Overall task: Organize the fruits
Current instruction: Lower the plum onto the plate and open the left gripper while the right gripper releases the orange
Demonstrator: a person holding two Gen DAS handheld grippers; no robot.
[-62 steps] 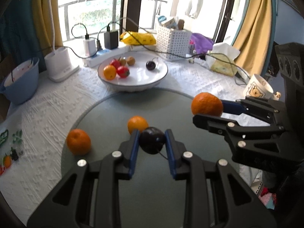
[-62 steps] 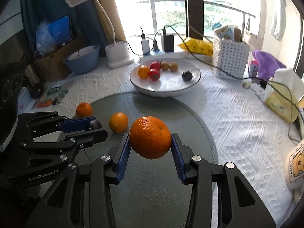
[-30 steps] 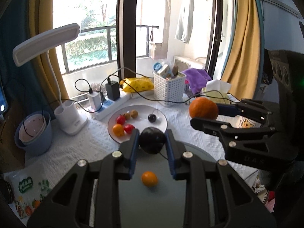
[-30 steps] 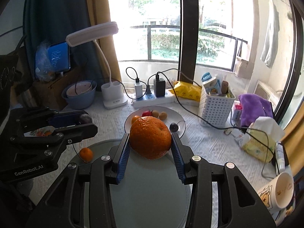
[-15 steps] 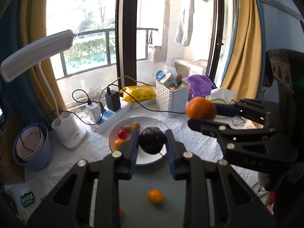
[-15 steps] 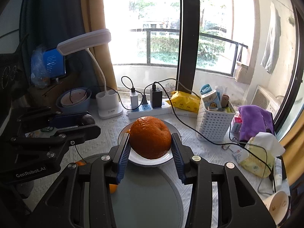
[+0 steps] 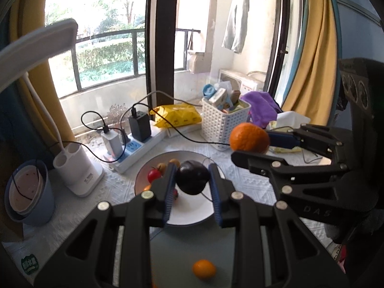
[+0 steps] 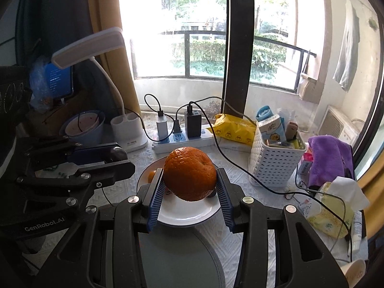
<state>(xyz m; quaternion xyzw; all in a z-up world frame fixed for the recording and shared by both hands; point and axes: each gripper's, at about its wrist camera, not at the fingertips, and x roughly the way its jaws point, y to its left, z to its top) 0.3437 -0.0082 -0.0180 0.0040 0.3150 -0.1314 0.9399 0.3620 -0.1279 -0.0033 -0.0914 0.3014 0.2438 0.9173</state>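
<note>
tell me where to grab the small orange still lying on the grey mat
Grip the small orange across its middle, coming straight down from above. It is round with no stem or handle showing, and sits alone on the flat grey mat, so both sides look free for the fingers.

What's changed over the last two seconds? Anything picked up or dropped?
Both claws rose off the grey mat and advanced toward the white plate. Nothing let go: left claw keeps the dark plum, right claw keeps the orange. Plate fruit unchanged.
</note>
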